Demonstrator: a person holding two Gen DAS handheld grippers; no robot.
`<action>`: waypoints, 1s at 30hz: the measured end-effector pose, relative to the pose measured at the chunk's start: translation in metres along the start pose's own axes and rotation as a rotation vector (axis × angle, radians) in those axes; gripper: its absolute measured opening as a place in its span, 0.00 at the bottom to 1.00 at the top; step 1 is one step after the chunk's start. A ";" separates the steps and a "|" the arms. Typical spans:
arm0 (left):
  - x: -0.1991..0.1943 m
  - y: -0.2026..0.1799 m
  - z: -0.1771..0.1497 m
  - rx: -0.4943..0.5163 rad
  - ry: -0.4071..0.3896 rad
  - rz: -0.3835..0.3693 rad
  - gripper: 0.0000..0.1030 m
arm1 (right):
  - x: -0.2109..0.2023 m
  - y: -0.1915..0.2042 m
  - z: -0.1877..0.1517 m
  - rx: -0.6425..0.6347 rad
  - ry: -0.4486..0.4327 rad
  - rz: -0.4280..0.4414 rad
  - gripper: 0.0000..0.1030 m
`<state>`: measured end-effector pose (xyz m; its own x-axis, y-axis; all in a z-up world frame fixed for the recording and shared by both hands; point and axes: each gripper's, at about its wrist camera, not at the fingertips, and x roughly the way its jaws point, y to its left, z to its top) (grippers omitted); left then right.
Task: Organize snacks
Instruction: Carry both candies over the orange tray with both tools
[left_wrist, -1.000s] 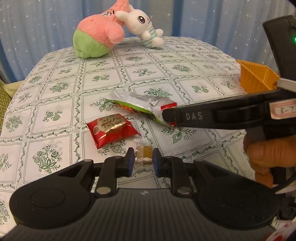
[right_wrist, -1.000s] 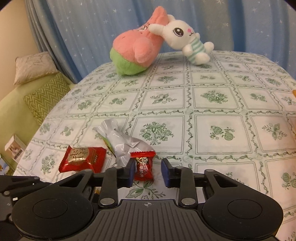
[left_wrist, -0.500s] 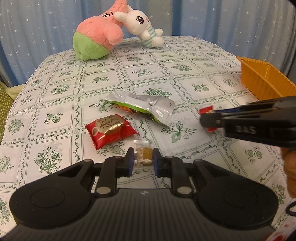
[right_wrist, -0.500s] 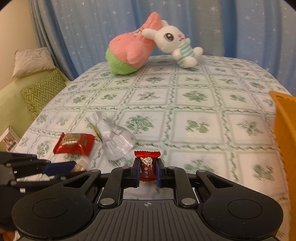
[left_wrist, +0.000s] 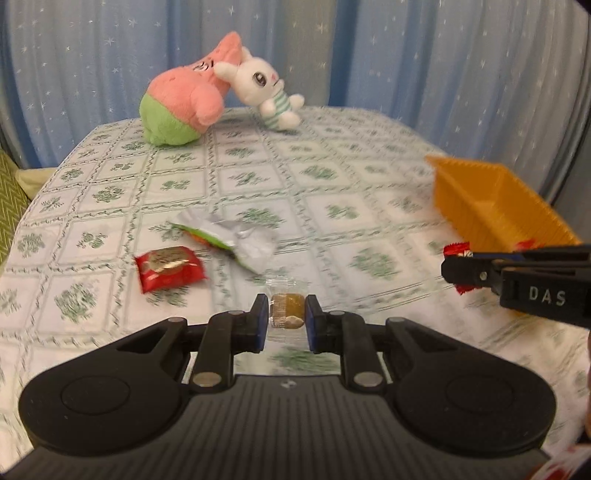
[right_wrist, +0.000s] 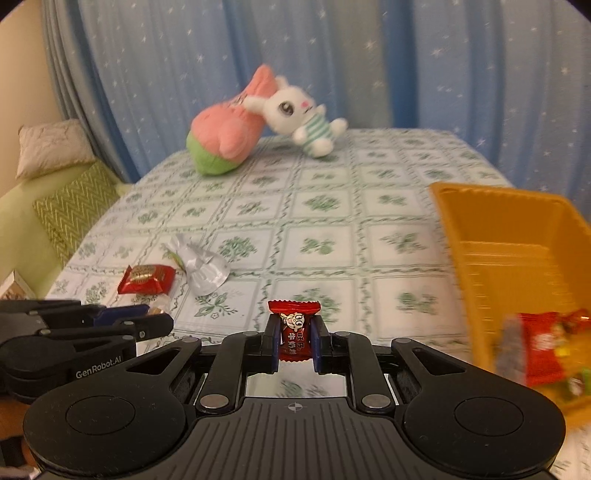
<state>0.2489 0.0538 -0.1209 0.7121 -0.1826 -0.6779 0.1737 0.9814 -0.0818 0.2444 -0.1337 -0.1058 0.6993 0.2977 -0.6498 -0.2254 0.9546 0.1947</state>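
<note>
Snacks partly sorted: several wrappers already in orange bin (right_wrist: 491, 229). Right gripper (right_wrist: 294, 343) clamps red candy (right_wrist: 293, 334), left gripper (left_wrist: 282, 319) clamps clear-wrapped brown candy (left_wrist: 287, 315). Red packet (left_wrist: 169, 266) and silver pouch (left_wrist: 236, 242) remain on tablecloth (left_wrist: 332, 192)

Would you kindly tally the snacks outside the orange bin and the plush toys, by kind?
Held candies: 2 (red candy, brown candy)
Packets on the tablecloth: 2 (red packet, silver packet)
Plush toys: 2 (pink plush, white bunny)
Total: 6
</note>
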 end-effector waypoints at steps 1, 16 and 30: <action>-0.006 -0.008 0.000 -0.007 -0.006 -0.004 0.18 | 0.000 0.000 0.000 0.000 0.000 0.000 0.16; -0.064 -0.123 0.013 -0.005 -0.036 -0.114 0.18 | -0.110 -0.072 -0.005 0.111 -0.076 -0.124 0.16; -0.069 -0.198 0.025 0.090 -0.031 -0.196 0.18 | -0.166 -0.136 -0.009 0.206 -0.122 -0.197 0.16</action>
<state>0.1822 -0.1295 -0.0396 0.6792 -0.3729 -0.6321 0.3702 0.9178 -0.1435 0.1529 -0.3128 -0.0311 0.7950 0.0942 -0.5992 0.0557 0.9724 0.2267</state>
